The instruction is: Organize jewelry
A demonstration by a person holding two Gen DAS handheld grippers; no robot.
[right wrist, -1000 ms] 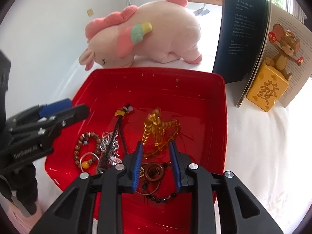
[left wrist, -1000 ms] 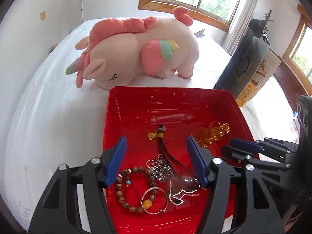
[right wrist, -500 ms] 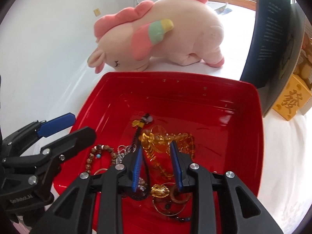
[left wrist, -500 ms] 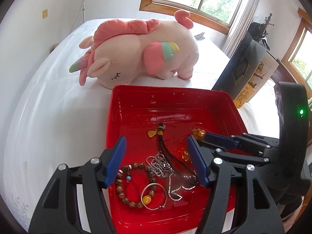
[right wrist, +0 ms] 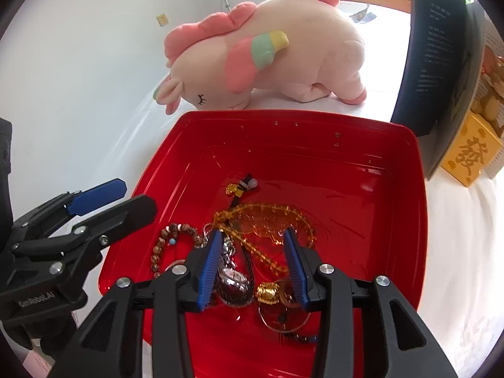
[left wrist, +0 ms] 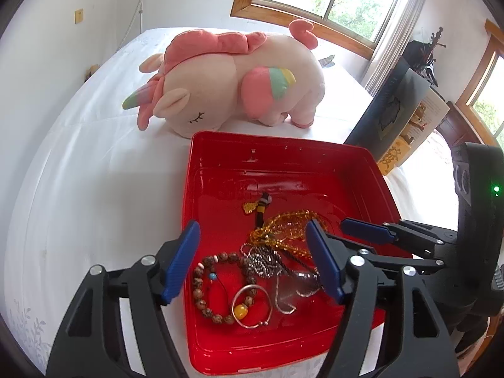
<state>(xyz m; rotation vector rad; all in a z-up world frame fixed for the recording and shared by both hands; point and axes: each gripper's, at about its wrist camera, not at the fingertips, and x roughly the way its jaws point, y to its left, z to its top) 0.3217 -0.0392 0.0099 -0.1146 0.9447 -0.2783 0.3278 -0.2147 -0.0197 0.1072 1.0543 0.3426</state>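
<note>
Both grippers are hovering over the red tray (right wrist: 419,208), which is sitting on the white bedsheet (left wrist: 94,189) in front of the plush unicorn (left wrist: 239,85). All the jewelry is piled in the tray's near half.

Right gripper (right wrist: 256,263): jaws have just been opening and are now standing partly apart, pinching nothing. Directly between and below the blue pads (right wrist: 209,267) are lying the amber bead strand (right wrist: 264,217), a dark braided cord (right wrist: 249,261), a round silver pendant (right wrist: 234,280) and a gold charm (right wrist: 267,293). The strand's loop is running roughly across the jaw gap, side to side, with one end trailing toward the near edge.

Left gripper (left wrist: 255,261): jaws have also just been opening and are now spread wide, empty. Under it are sitting the brown wooden bead bracelet (left wrist: 208,283), a silver chain clump (left wrist: 263,260) and a thin silver bangle with a yellow bead (left wrist: 252,307).

Key relation: the amber strand is lying straight ahead of and below the right gripper, so the right hand is looking like the nearer one for it; the wooden bracelet is sitting on the left gripper's side. The cord and chain are overlapping the strand, so I'd expect a tangle risk on any lift.
</note>
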